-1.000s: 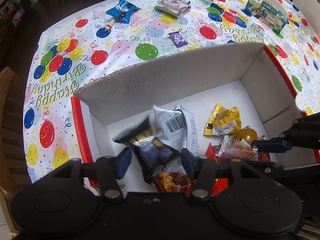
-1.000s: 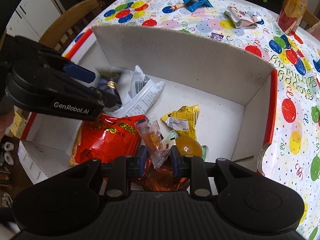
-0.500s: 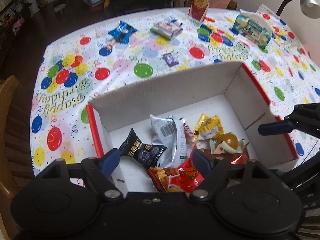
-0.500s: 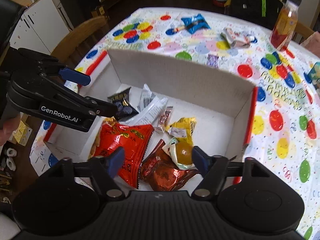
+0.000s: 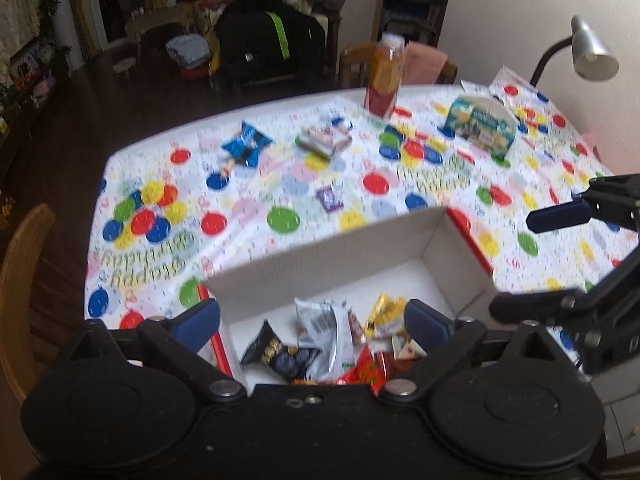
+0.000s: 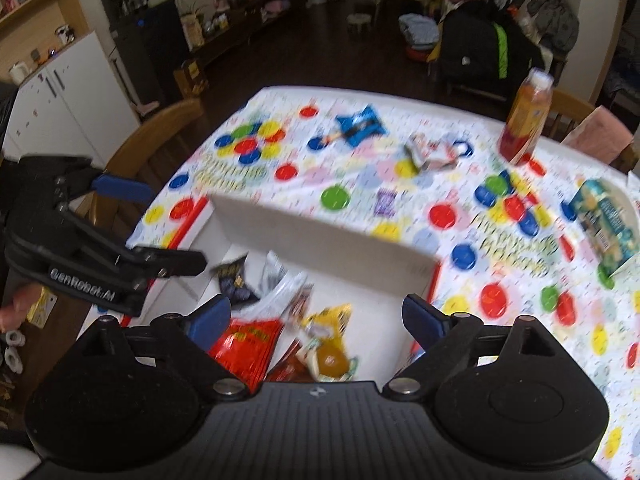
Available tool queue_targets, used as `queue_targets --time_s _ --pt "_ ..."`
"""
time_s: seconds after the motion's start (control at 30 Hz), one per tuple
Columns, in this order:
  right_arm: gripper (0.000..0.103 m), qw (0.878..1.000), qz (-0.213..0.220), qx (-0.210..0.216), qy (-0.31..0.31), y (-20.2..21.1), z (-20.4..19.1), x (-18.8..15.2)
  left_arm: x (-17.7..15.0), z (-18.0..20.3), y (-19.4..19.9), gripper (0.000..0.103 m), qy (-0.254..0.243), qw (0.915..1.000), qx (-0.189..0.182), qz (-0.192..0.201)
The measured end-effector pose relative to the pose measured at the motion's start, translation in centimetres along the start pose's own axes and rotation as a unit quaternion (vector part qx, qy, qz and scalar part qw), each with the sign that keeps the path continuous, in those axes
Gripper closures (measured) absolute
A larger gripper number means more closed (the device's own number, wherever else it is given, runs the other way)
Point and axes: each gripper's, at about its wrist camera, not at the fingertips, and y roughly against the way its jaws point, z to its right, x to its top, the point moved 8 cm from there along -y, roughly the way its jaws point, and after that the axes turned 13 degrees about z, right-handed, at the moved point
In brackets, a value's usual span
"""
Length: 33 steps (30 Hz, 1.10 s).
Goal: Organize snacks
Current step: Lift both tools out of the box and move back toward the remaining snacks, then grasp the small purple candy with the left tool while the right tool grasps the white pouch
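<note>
Both grippers, left (image 5: 312, 320) and right (image 6: 316, 316), hover above the box (image 5: 336, 256), fingers spread wide and empty.

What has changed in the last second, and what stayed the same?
Both grippers let go and rose away from the cardboard box: the left gripper dropped the black snack packet, the right gripper released a clear wrapped snack. Both now open. The blue packet, purple candy and juice bottle stayed put.
</note>
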Motion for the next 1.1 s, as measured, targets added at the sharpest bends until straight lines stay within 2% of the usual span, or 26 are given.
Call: queue_targets --time_s 0.23,0.5,0.8,1.1 --pt "0.01 0.999 0.028 -0.016 -0.005 -0.2 4.1 4.6 3.1 -0.9 -1.8 0.001 0.03 0.9993 0.014 0.014" --pt "0.01 0.998 0.031 -0.038 -0.028 -2.7 10.7 9.0 6.4 -1.7 -6.6 0.001 0.064 0.9972 0.038 0.011" --pt "0.01 0.998 0.006 -0.051 -0.046 -8.9 16.9 11.5 8.5 -2.5 -13.1 0.001 0.092 0.9939 0.059 -0.014" --pt "0.01 0.998 -0.031 -0.044 -0.046 -16.6 20.1 12.5 8.7 -1.5 -19.7 0.002 0.099 0.992 0.057 -0.052"
